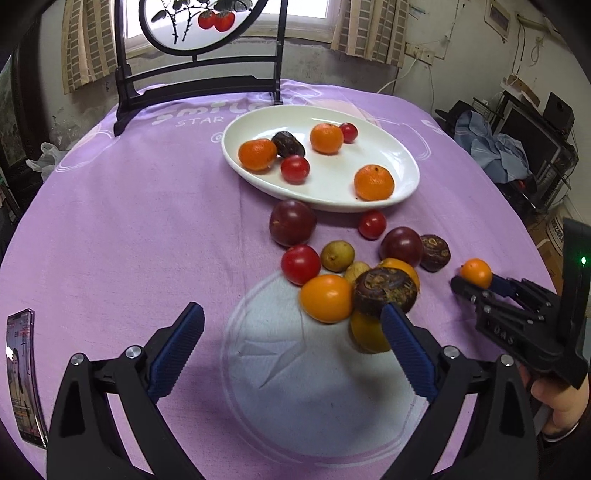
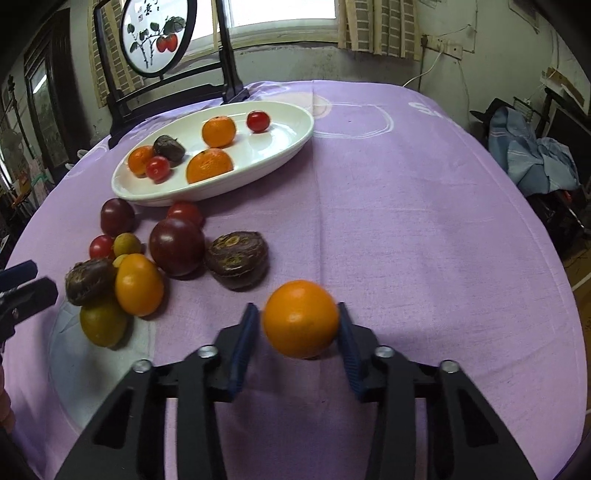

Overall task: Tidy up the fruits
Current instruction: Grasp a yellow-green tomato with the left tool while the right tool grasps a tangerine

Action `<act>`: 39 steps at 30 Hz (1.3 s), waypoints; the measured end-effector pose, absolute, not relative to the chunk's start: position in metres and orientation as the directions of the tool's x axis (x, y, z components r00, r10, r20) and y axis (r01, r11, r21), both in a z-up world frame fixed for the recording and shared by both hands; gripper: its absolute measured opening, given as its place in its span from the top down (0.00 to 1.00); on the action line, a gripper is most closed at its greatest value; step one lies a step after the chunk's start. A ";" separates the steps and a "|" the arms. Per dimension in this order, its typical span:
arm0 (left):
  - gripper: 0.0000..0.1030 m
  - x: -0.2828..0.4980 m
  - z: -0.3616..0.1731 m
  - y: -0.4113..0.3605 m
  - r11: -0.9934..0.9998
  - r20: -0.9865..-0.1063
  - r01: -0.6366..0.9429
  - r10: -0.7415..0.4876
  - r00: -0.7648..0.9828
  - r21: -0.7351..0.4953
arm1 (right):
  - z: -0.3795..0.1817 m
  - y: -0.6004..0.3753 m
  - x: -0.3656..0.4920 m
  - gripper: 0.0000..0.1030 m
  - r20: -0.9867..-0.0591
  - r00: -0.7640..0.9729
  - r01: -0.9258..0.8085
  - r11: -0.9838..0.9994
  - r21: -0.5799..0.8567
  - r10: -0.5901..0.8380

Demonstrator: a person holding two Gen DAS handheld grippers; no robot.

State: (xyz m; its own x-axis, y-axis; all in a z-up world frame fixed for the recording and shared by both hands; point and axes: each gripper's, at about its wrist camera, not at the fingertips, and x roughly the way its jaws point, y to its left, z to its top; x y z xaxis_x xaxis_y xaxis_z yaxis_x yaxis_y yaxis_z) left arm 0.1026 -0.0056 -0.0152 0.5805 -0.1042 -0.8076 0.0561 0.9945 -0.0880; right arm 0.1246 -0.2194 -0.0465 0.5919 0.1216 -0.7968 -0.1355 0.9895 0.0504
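1. Purple cloth (image 2: 406, 206) covers the round counter, and a white oval plate (image 1: 391, 155) sits toward its far edge, just in front of a dark wooden stand with a round painted panel (image 1: 199, 22).
2. On the plate lie three mandarins, one of them (image 1: 373, 182) near the plate's near rim, along with two small red tomatoes and one dark brown fruit (image 1: 288, 144).
3. Just off the plate's near rim, toward the middle of the counter, a loose cluster of fruit rests on the cloth: dark purple plums (image 1: 292, 222), red tomatoes (image 1: 300, 264), small yellow-green fruits (image 1: 337, 256), rough brown water chestnuts (image 1: 386, 291) and a smooth orange fruit (image 1: 326, 298).
4. The left gripper (image 1: 291, 325) hangs over the near side of the counter with its blue-padded fingers spread wide; nothing lies between them, and its right finger stands in front of the cluster's near end.
5. The right gripper (image 2: 295, 328) is off to the right of the cluster, its fingers pinching a small orange (image 2: 301, 318) from both sides.
6. That small orange sits apart from the other fruit, nearer the counter's near right edge.
7. A phone (image 1: 24, 376) lies at the counter's near left edge.
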 end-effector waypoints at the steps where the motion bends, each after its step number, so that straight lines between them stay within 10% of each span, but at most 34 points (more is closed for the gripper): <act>1: 0.08 0.102 -0.017 -0.007 0.994 -0.811 0.065 -0.109 0.575 -0.088 | -0.047 -0.221 0.123 0.63 -0.793 0.595 -0.136 0.989 0.063 0.133; 17: 0.08 0.099 -0.046 -0.049 0.995 -0.865 0.082 -0.090 0.494 -0.057 | -0.026 -0.227 0.096 0.63 -0.725 0.617 -0.235 0.951 0.201 0.306; 28: 0.38 0.124 -0.054 -0.073 0.999 -0.885 0.050 -0.030 0.464 -0.007 | -0.023 -0.222 0.092 0.63 -0.717 0.614 -0.268 0.942 0.203 0.330; 31: 0.64 0.123 -0.050 -0.070 0.995 -0.880 0.080 -0.083 0.467 -0.052 | -0.027 -0.224 0.094 0.63 -0.726 0.605 -0.261 0.943 0.206 0.326; 39: 0.63 0.094 -0.043 -0.050 0.989 -0.880 0.121 -0.135 0.455 -0.089 | -0.029 -0.225 0.096 0.63 -0.726 0.609 -0.253 0.946 0.205 0.320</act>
State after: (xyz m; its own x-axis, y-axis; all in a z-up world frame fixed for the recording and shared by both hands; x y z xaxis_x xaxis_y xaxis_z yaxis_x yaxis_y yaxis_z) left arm 0.0937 -0.0502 -0.0431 0.4545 -0.1351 -0.8804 0.1212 0.9886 -0.0892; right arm 0.0958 -0.2245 -0.0293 0.6086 0.3198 -0.7262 -0.2525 0.9457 0.2048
